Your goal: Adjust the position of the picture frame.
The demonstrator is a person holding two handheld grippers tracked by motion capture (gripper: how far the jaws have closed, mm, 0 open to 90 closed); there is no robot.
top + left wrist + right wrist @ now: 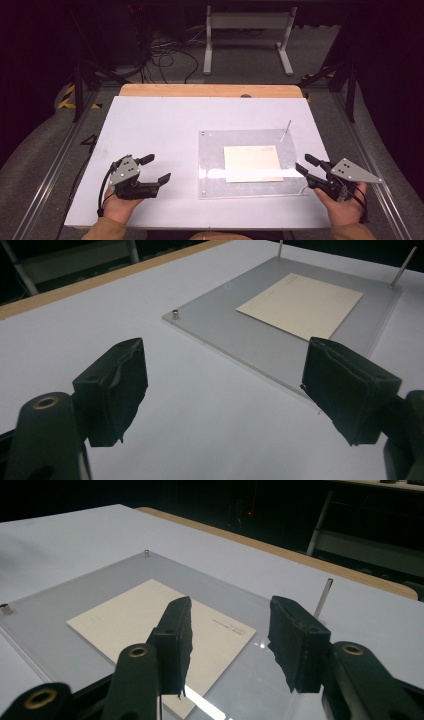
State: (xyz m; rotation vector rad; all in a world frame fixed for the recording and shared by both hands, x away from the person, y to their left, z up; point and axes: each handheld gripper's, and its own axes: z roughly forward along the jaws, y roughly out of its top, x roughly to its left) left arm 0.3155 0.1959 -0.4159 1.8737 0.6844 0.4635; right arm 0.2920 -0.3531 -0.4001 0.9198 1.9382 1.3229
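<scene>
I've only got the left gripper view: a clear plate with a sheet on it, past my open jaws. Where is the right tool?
Observer: The right tool is at the right edge of the plate. It is open and empty and aims at the sheet.
Operator: Is it over the plate yet?
Observer: In the right gripper view its jaws are above the plate's glass, just short of the sheet's edge. I cannot tell whether they touch.
Operator: And how far is my own tool from the plate?
Observer: The high view shows the left tool well left of the plate, with bare table between them.
</scene>
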